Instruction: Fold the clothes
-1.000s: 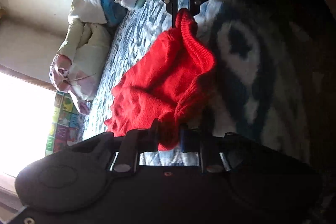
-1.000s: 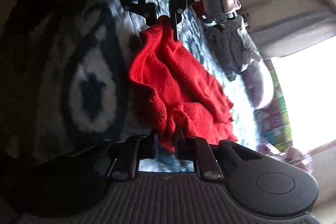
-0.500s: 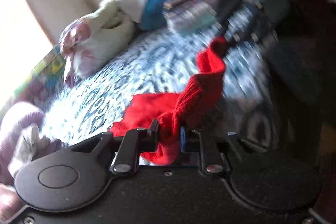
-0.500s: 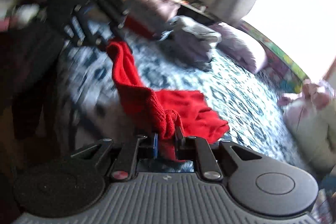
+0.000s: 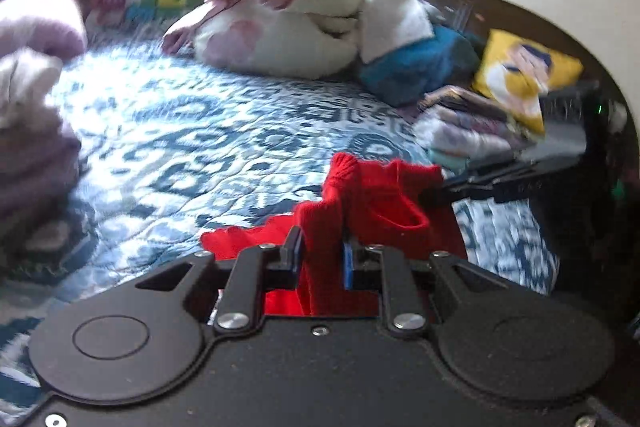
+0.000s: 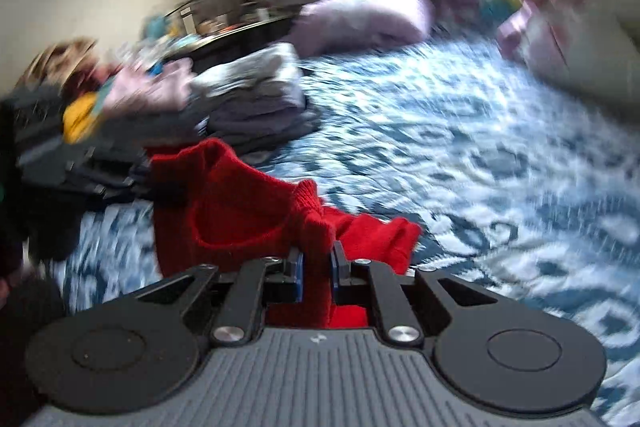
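Here, red sweater (image 5: 372,203) pinched in left claw (image 5: 320,259) and right claw (image 6: 316,267).

Since one second ago, both wrist views have rotated from sideways to level, with the blue patterned bedspread (image 5: 208,131) now lying horizontal. The red sweater (image 5: 372,203), previously hanging stretched between the left gripper (image 5: 320,259) and right gripper (image 6: 316,267), now bunches low over the bedspread, the grippers closer together.
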Motion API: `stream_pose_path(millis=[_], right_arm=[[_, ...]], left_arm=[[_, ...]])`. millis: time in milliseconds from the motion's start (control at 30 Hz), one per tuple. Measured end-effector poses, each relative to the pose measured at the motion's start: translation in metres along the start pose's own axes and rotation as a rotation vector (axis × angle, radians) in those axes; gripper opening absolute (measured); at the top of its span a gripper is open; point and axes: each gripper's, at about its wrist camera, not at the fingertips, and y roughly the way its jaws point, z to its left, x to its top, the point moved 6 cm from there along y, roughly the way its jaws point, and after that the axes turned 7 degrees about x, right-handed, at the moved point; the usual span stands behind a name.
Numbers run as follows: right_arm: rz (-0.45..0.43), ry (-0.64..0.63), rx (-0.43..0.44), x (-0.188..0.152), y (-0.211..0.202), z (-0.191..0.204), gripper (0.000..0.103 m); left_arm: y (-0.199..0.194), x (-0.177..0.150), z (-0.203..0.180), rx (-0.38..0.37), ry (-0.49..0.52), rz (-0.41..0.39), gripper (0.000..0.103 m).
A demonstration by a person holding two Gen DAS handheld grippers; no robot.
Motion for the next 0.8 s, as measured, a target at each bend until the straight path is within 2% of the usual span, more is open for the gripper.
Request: stream_pose_path(millis=[133, 233, 433, 700, 800], right_arm=[[-0.002, 0.164, 0.023, 0.005, 0.029, -0.039, 0.014], [0.006, 0.228, 0.037, 0.006, 0.051, -0.059, 0.013], [-0.005, 0.297, 0.047, 0.007, 0.077, -0.088, 0.011], [-0.020, 0.364, 0.041, -0.005, 0.104, -0.113, 0.011], [-0.022, 0.366, 0.019, -0.010, 0.109, -0.116, 0.015]], left_arm=[[0.028, 0.002, 0.031, -0.014, -0.116, 0.034, 0.017], [0.050, 0.000, 0.050, -0.022, -0.176, 0.067, 0.016], [0.079, -0.003, 0.078, -0.037, -0.265, 0.086, 0.016], [0.105, -0.022, 0.096, -0.034, -0.331, 0.133, 0.016], [0.109, -0.024, 0.097, -0.020, -0.342, 0.141, 0.019]])
